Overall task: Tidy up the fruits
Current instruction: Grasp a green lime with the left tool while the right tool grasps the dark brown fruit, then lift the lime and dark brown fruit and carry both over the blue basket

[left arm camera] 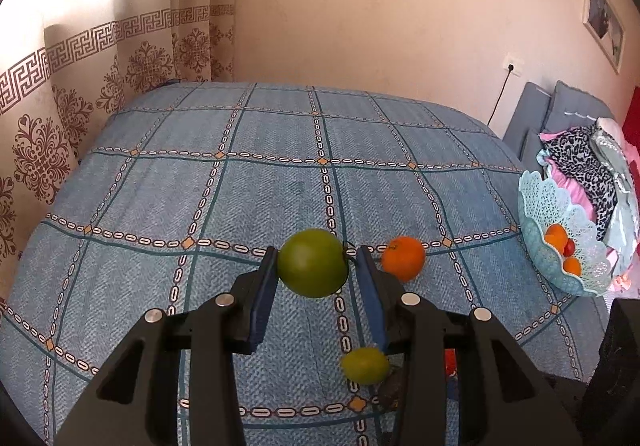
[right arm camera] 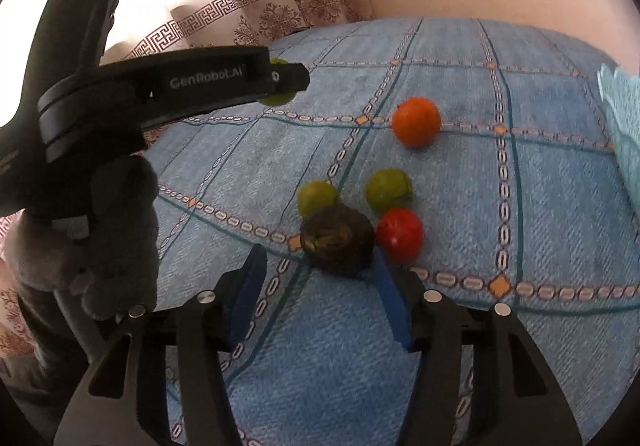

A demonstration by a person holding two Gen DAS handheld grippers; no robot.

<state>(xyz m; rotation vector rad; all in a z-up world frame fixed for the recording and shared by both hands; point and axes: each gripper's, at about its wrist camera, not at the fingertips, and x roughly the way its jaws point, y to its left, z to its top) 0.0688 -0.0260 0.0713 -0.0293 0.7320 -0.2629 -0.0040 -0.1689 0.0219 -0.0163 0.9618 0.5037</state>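
Observation:
My left gripper (left arm camera: 314, 264) is shut on a large green fruit (left arm camera: 312, 262) and holds it above the blue checked cloth (left arm camera: 240, 185); it also shows in the right wrist view (right arm camera: 280, 79). An orange (left arm camera: 403, 258) lies on the cloth to its right, and a small green fruit (left arm camera: 365, 364) lies below. My right gripper (right arm camera: 318, 266) is open and empty just above a dark fruit (right arm camera: 337, 240). Around that lie two small green fruits (right arm camera: 317, 197) (right arm camera: 388, 189), a red fruit (right arm camera: 400, 234) and the orange (right arm camera: 416, 121).
A pale blue lace basket (left arm camera: 560, 205) with oranges and a red fruit sits at the cloth's right edge; its rim shows in the right wrist view (right arm camera: 624, 117). Clothes are piled behind it. A patterned curtain (left arm camera: 60, 105) hangs at the left. A gloved hand (right arm camera: 100, 230) holds the left gripper.

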